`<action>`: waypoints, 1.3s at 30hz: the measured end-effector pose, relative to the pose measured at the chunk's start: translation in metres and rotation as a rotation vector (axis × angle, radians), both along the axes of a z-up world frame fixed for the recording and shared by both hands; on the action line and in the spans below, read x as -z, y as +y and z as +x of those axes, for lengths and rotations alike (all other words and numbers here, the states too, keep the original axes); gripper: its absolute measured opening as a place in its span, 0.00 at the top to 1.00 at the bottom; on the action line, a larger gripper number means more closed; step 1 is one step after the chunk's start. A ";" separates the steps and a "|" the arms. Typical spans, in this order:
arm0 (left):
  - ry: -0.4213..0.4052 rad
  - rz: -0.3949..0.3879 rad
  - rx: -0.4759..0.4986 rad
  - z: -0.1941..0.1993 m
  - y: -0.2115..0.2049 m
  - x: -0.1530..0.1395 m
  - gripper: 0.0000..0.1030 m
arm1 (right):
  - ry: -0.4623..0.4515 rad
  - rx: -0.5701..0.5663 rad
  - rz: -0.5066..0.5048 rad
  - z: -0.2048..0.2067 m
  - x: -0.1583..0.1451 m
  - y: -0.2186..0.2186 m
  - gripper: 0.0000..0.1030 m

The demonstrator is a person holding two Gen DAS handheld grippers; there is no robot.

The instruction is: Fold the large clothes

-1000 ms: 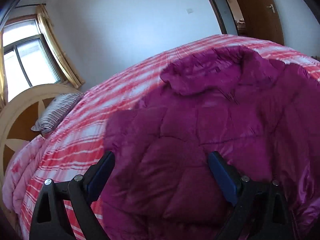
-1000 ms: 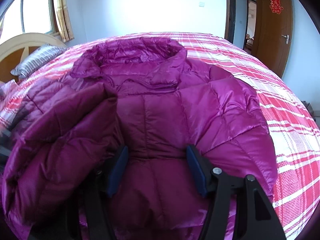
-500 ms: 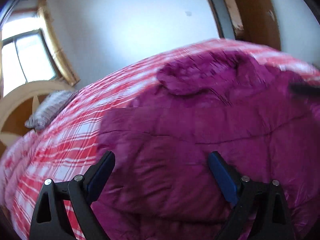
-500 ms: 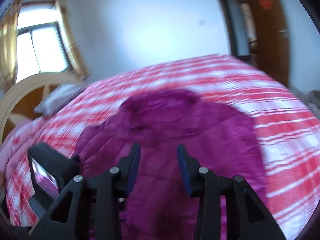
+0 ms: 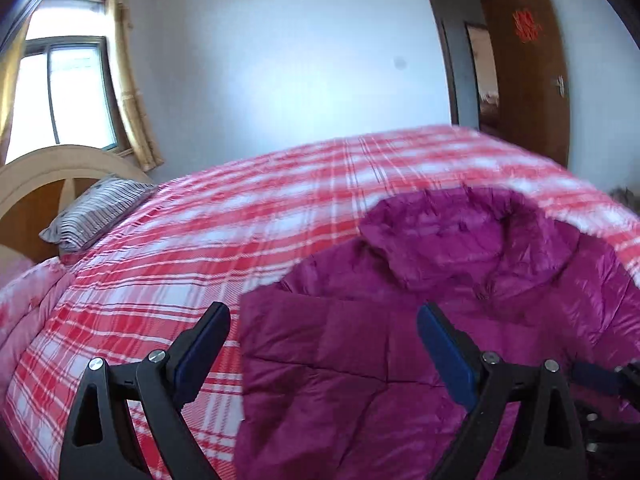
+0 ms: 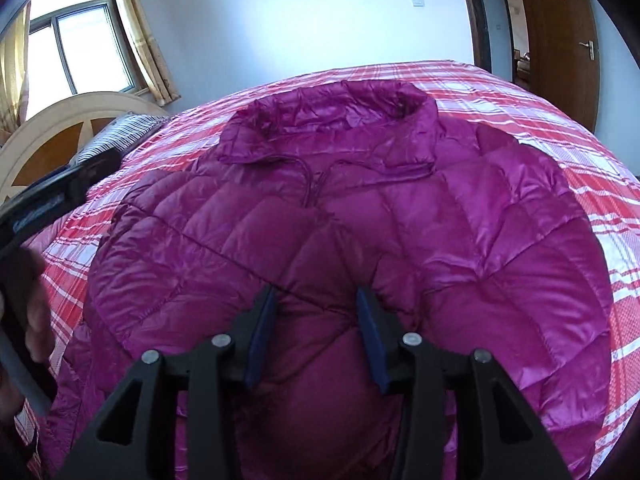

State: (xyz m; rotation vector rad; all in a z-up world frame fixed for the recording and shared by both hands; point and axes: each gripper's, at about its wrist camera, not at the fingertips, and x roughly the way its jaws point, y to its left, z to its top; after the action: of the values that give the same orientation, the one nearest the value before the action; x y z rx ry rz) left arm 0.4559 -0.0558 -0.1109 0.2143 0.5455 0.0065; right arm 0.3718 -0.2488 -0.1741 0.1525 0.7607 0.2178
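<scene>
Sunlit window (image 5: 64,92), pale wall (image 5: 280,72), perhaps wooden door (image 5: 528,72).

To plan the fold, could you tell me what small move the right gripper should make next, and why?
Probably shift the right gripper toward the spread-out right side of the jacket and pinch its edge. Its jaws, which have just been opening slightly, hold nothing and hover over the jacket's middle, while the left side already lies folded in.

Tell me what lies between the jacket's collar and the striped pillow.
Only bare red plaid bedspread. The left wrist view shows nothing else lying between the purple puffer jacket's collar and the striped pillow.
</scene>
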 end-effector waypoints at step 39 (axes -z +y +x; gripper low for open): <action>0.325 -0.146 -0.050 0.048 0.038 0.083 0.01 | -0.046 0.065 -0.151 0.010 -0.018 0.017 0.30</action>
State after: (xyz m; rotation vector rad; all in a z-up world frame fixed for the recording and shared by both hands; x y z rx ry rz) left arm 0.5036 -0.0179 -0.1934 0.0579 0.8720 -0.0201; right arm 0.3818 -0.2315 -0.1562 0.0291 0.7227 0.1018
